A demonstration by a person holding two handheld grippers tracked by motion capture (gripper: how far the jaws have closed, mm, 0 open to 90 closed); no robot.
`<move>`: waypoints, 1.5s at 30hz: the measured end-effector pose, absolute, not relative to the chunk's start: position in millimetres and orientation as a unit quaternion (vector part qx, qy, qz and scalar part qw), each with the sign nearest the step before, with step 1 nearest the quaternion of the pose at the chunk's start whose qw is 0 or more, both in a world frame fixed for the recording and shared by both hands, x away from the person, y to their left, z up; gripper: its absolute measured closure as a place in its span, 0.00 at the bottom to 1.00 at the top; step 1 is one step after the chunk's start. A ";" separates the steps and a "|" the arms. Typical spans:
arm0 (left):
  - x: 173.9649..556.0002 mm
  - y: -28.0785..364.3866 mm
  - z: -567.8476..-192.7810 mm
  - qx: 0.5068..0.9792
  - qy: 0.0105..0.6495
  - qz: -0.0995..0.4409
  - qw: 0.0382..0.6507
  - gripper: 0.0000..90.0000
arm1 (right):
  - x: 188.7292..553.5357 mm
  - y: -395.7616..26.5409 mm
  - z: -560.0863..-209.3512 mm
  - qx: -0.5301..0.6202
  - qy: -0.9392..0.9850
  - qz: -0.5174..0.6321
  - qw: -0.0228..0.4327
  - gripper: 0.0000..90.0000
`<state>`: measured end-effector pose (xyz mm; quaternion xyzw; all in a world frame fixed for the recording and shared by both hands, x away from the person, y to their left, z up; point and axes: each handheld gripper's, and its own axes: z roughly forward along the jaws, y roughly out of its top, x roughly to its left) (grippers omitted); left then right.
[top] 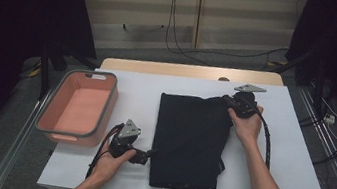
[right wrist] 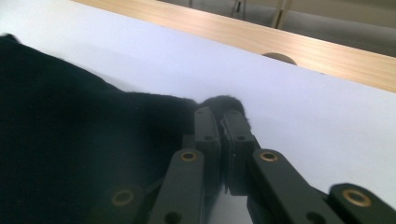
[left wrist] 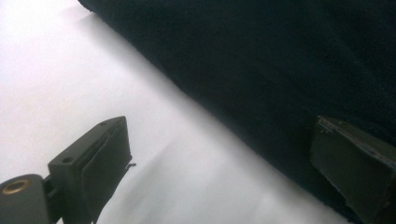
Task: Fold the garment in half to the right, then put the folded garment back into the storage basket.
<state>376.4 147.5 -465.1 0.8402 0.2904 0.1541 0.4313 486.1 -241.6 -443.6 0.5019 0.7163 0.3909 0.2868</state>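
A: The table (top: 298, 159) is taken first, white-topped, with the black cloth (top: 189, 143) laid flat at its centre, folded into a tall rectangle.

B: And the pink bin (top: 76, 106) is seen at nine o'clock from the cloth, well apart from it, nothing visible inside.

A: Now the grippers. The right gripper (top: 236, 103) is found at the cloth's one o'clock corner. In the right gripper view its jaws are pressed together, and a tuft of cloth (right wrist: 224, 103) is pinched at their tips.

B: So that corner is held. And the left gripper (top: 147, 156)?

A: Parked at the cloth's seven o'clock edge. In the left gripper view its jaws are spread wide: one is set on bare table (left wrist: 177, 186), the other over the cloth (left wrist: 261, 74), the hem running between them. Nothing is clamped there.

B: A fold is judged to be in hand, then, the top corner to be carried over.

A: Likely. For a clean fold, the pinch should be kept deep enough that the tuft isn't slipped out; only a little fabric is caught now. The corner should be lifted just clear, not dragged, so the layers beneath aren't rucked.

B: And the left side?

A: Its jaws would best be closed on the hem, or pressed down, so the cloth is anchored while the corner is carried.
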 end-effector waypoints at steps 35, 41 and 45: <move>374.2 152.0 -461.3 0.833 0.297 0.169 0.435 0.05 | 438.5 -252.7 -457.3 0.478 0.736 0.418 0.236 0.27; 375.4 154.0 -462.1 0.832 0.302 0.162 0.436 0.05 | 431.0 -251.9 -457.3 0.471 0.739 0.426 0.227 0.22; 375.0 155.4 -461.5 0.832 0.300 0.163 0.437 0.05 | 423.8 -251.1 -455.6 0.469 0.736 0.440 0.213 0.18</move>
